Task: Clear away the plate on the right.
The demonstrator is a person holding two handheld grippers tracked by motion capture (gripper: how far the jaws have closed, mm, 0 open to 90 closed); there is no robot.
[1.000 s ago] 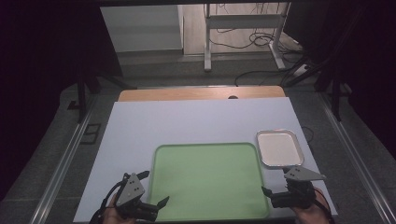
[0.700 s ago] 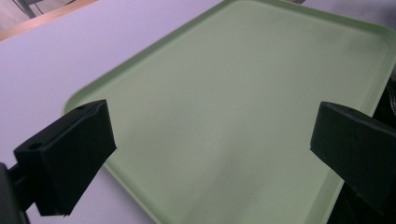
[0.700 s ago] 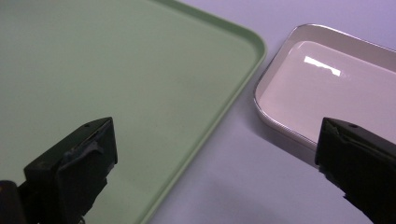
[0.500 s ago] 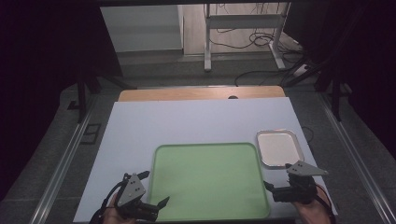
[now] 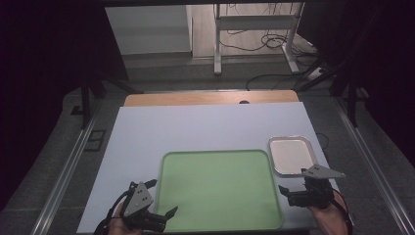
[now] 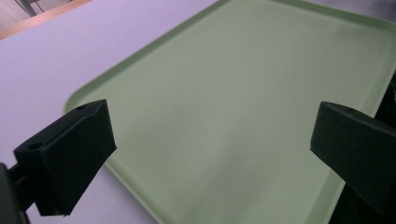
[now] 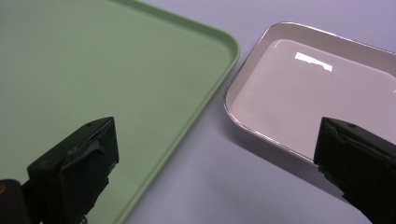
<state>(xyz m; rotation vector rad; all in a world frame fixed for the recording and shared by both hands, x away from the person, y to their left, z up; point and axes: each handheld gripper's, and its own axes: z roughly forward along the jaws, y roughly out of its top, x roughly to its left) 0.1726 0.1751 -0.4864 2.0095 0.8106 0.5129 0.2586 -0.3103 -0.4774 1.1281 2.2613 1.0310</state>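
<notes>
Approach step, nothing held: left gripper [image 5: 166, 214] and right gripper [image 5: 286, 191] both spread wide, flanking green tray [image 5: 220, 188]. Likely next: right closes on steel tray [image 5: 291, 155] rim.

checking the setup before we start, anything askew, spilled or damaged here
Nothing stands out. The green tray lies flat and square on the white table, bare and clean. The metal tray sits flat beside its right corner, apart from it, also bare. Both grippers, left and right, have open jaws holding nothing.
</notes>
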